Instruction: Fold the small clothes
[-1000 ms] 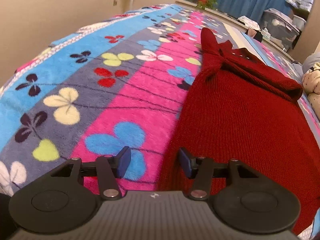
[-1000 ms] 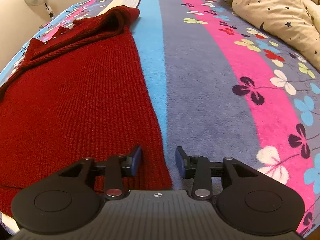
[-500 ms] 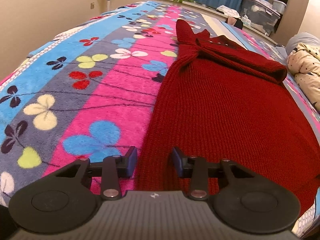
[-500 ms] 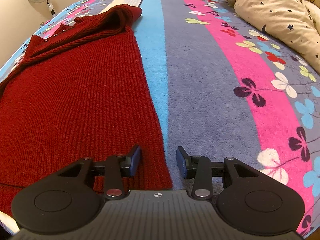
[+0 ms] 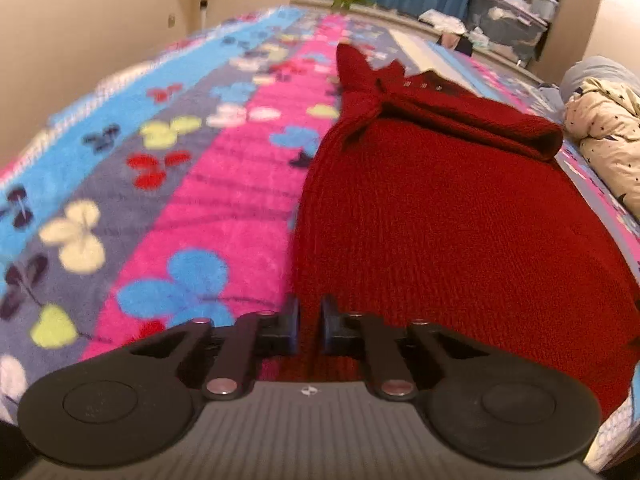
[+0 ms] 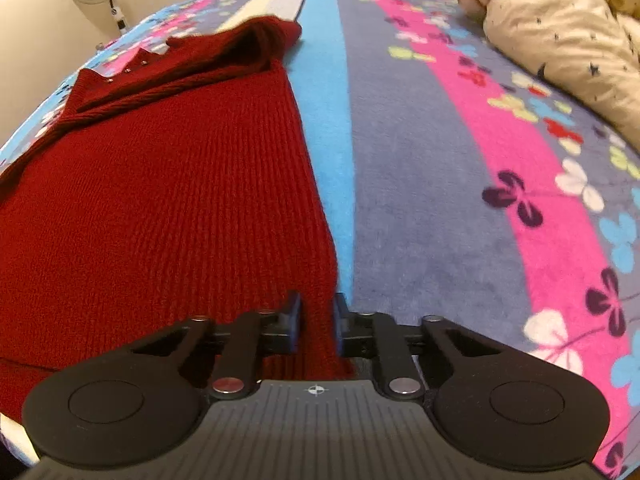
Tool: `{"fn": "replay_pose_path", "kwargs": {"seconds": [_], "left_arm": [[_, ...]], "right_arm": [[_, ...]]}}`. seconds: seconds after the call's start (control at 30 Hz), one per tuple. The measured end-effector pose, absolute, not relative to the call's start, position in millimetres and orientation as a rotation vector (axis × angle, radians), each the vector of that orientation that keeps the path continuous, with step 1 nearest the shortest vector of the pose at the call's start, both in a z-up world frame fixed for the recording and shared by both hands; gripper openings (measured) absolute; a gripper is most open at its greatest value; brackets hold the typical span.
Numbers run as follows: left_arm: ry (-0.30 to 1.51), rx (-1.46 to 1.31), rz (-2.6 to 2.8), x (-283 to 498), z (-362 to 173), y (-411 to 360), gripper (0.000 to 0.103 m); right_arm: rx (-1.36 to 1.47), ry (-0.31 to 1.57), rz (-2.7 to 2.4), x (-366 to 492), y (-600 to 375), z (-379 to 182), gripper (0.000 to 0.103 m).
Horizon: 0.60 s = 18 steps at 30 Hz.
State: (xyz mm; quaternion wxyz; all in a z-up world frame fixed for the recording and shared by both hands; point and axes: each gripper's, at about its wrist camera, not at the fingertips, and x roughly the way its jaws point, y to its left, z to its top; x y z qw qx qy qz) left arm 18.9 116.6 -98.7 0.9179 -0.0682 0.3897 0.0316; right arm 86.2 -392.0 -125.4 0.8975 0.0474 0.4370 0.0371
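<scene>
Sweater (image 5: 440,208), dark red knit, lies flat lengthwise on a striped floral blanket (image 5: 224,216) covering a bed, collar farthest. Left gripper (image 5: 309,322) and right gripper (image 6: 318,320) have just closed, pinching its near hem corners.

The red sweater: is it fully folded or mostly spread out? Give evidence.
Mostly spread: the red sweater has a flat body on the blanket, with only its far end bunched over.

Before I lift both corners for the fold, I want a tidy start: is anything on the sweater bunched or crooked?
Yes. The far end of the red sweater is bunched: a sleeve lies rolled across the top, crooked. The near body lies flat. Left tool and right tool have just closed on its near corners.
</scene>
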Motion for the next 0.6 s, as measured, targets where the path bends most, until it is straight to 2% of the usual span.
{"fn": "replay_pose_path", "kwargs": {"seconds": [0.1, 0.2, 0.23, 0.27, 0.3, 0.37, 0.6], "left_arm": [[0.755, -0.148, 0.036, 13.8, -91.7, 115.1, 0.012], [0.795, -0.175, 0.023, 18.4, -96.2, 118.0, 0.014], [0.827, -0.183, 0.022, 21.3, -100.7, 118.5, 0.018], [0.850, -0.182, 0.029, 23.3, -104.3, 118.5, 0.024], [0.860, -0.179, 0.035, 24.4, -106.3, 118.2, 0.025], [0.860, -0.178, 0.033, 25.2, -106.1, 118.4, 0.025], [0.861, -0.196, 0.031, 23.9, -105.9, 121.0, 0.025]], "right_arm": [[0.216, 0.855, 0.074, 84.2, -405.4, -115.8, 0.011], [0.281, 0.828, 0.052, 84.6, -417.1, -112.4, 0.011], [0.278, 0.841, 0.048, 85.7, -417.5, -114.4, 0.011], [0.271, 0.866, 0.049, 87.4, -415.9, -117.9, 0.015], [0.263, 0.897, 0.060, 89.0, -413.2, -122.0, 0.015], [0.208, 0.942, 0.071, 90.6, -404.1, -129.2, 0.026], [0.174, 0.942, 0.080, 90.0, -398.4, -129.9, 0.027]]}}
